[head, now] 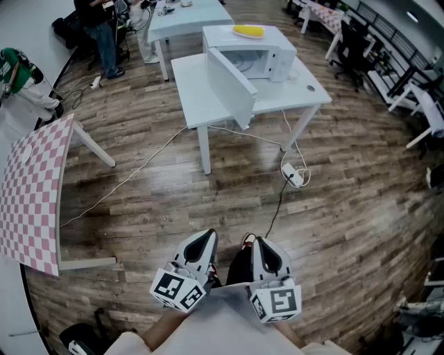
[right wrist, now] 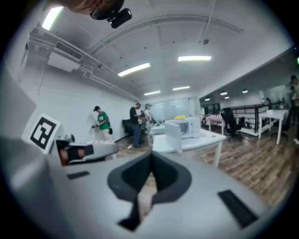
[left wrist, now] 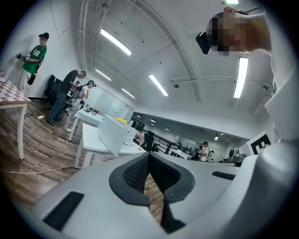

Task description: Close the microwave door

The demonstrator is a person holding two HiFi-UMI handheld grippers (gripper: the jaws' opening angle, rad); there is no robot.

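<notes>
Looking down at a wood floor (head: pixel 152 201) in a big open office, white walls, strip lights overhead. The microwave (head: pixel 267 59) sits on a white table (head: pixel 305 93) well ahead of me, toward the table's back half, with a yellow thing (head: pixel 248 31) lying on top of it. Its door (head: pixel 232 87) is swung wide open, sticking out toward me from the microwave's left side and reaching about to the table's front edge.

Both tools are down low and tucked in close to me, side by side and well apart from the table. The left gripper (head: pixel 201 239) has its jaws pressed together at the tips, nothing in them. Same for the right gripper (head: pixel 262 244), tips together and empty.

Room-wise, the stretch of floor between me and the table is mostly open. A white cable (head: pixel 139 170) runs from under the table off to the left. A power strip (head: pixel 294 175) lies near the front right leg, with a dark cord from it coming my way. A pink checkered table (head: pixel 35 194) takes up the left edge. A back table (head: pixel 187 17) stands just behind the microwave one. A few people (head: pixel 104 35) stand at the far left, and chairs (head: pixel 350 45) and desks line the right side.
</notes>
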